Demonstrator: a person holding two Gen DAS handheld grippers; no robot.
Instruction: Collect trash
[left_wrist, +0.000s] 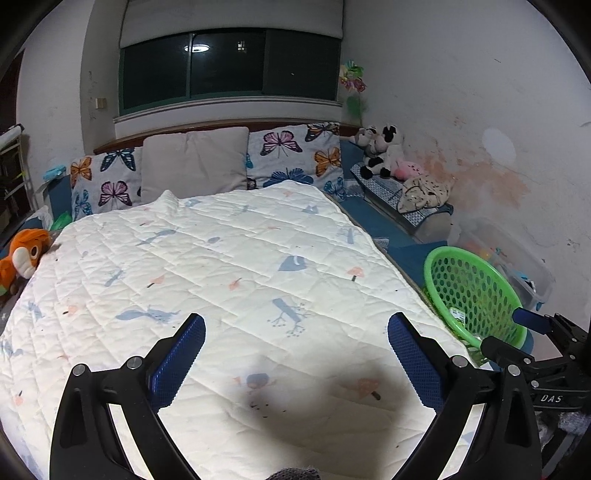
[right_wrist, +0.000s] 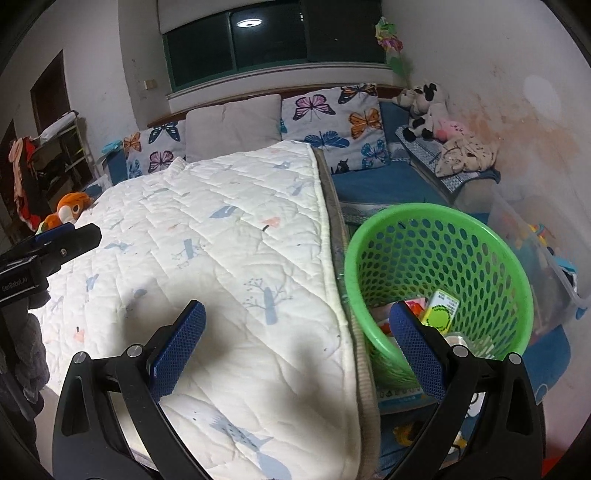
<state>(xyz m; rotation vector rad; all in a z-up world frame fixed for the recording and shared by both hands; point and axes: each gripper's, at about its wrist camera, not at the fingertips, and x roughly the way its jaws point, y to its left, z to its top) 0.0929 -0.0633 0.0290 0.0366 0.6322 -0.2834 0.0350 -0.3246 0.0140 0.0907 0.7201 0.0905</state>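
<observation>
My left gripper (left_wrist: 295, 354) and right gripper (right_wrist: 297, 343) gape wide and empty over the quilt (right_wrist: 221, 240), and only the right view shows wrappers (right_wrist: 441, 312) lying in the upright green basket (right_wrist: 369, 236) beside the bed.

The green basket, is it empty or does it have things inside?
Not empty: the green basket holds a yellow-green packet and other wrappers at its bottom.

Dim rm, overhead lamp, fisheye-warped edges, maybe soft

The right claw (left_wrist: 532, 325) reads "DAS"; the left claw (right_wrist: 55, 236) "GenRobot.AI".
</observation>
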